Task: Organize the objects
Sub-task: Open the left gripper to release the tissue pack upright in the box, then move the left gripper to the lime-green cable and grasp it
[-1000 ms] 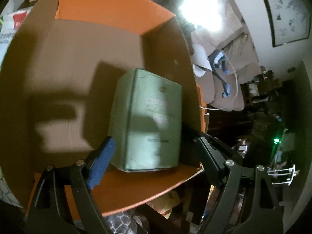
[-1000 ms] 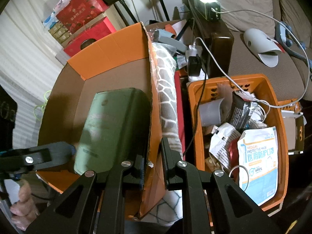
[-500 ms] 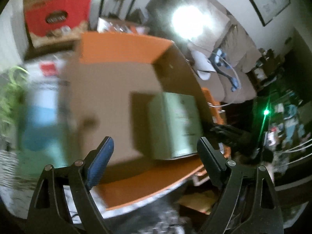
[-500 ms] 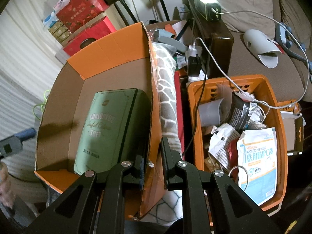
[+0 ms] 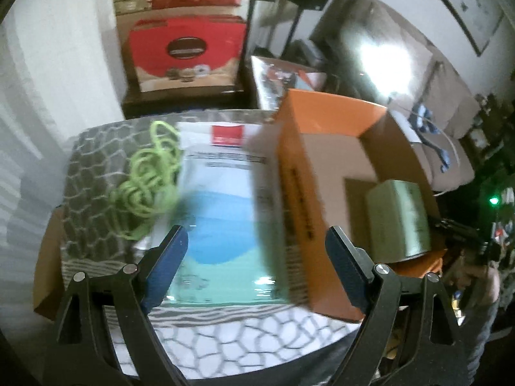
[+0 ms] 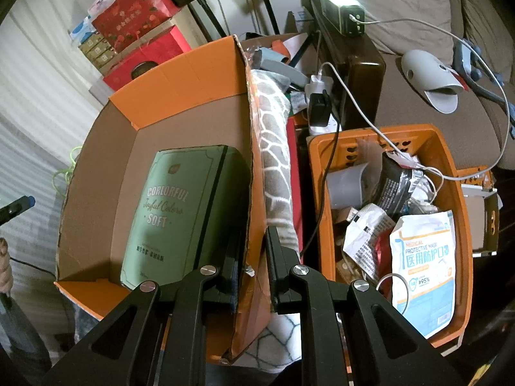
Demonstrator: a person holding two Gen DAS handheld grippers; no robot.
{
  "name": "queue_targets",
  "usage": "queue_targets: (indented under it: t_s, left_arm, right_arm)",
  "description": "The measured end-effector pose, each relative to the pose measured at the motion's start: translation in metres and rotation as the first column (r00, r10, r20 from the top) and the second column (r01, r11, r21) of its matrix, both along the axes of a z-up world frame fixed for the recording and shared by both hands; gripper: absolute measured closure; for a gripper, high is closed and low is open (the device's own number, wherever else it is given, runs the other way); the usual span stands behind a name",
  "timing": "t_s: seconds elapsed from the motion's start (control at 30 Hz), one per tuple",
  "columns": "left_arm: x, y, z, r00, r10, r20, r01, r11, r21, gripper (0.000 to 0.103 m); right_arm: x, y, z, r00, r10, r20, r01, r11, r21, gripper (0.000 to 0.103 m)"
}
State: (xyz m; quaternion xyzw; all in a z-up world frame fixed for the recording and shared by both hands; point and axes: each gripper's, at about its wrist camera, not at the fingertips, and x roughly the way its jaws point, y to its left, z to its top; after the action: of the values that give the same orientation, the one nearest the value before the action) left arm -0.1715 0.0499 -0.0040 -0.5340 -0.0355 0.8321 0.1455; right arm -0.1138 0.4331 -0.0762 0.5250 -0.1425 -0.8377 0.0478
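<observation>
Hovering over a patterned grey-and-white blanket (image 5: 106, 193), the left tongs (image 5: 254, 251) stand wide apart with nothing between their blue-padded tips; beneath them lies a flat pack printed in blue and white (image 5: 225, 218), blurred, possibly a pack of masks; a tangle of green cord (image 5: 145, 180) rests beside it on the blanket; to the right stands the orange cardboard box (image 5: 296, 160), with the green tissue pack (image 5: 399, 218) lying inside against its far wall; red gift boxes (image 5: 186, 51) are stacked behind.

From the right wrist view, the right tongs (image 6: 254, 267) are closed on the box's right wall (image 6: 248, 173), one finger inside and one outside; the green tissue pack (image 6: 173, 215) lies flat on the box floor, close against that gripped wall; the blanket (image 6: 273, 148) shows in the gap between the box and an orange plastic basket (image 6: 450, 199), which holds a white mask packet (image 6: 421, 270) and other wrappers; a white cable (image 6: 418, 32) trails across the sofa behind.
</observation>
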Motion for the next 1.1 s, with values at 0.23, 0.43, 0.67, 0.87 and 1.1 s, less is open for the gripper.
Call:
queue_targets:
  t_s: [0.23,0.43,0.67,0.87,1.1]
  left_arm:
    - [-0.009,-0.043,-0.014,0.998,0.062,-0.012,-0.062,0.996,-0.063,0.005]
    - [-0.017,-0.08,-0.03,0.988,0.152,-0.006,-0.152,0.985,-0.086,0.005]
    - [-0.033,-0.104,-0.048,0.986,0.167,-0.022,-0.169,0.979,-0.115,0.005]
    - [-0.051,-0.108,-0.07,0.989,0.149,0.005,-0.148,0.985,-0.091,0.005]
    - [-0.081,-0.096,-0.094,0.988,0.152,0.037,-0.148,0.984,-0.097,0.005]
  right_arm:
    - [0.0,-0.001,0.0,1.0,-0.002,0.0,0.002,1.0,-0.001,0.09]
    - [0.0,-0.001,0.0,1.0,-0.002,0.0,0.002,1.0,0.0,0.09]
    - [0.0,-0.001,0.001,1.0,-0.002,0.0,0.002,1.0,0.001,0.09]
    - [0.0,-0.001,0.001,1.0,-0.003,0.001,0.003,1.0,0.001,0.09]
    - [0.0,-0.001,0.001,1.0,-0.004,0.002,0.004,1.0,0.001,0.09]
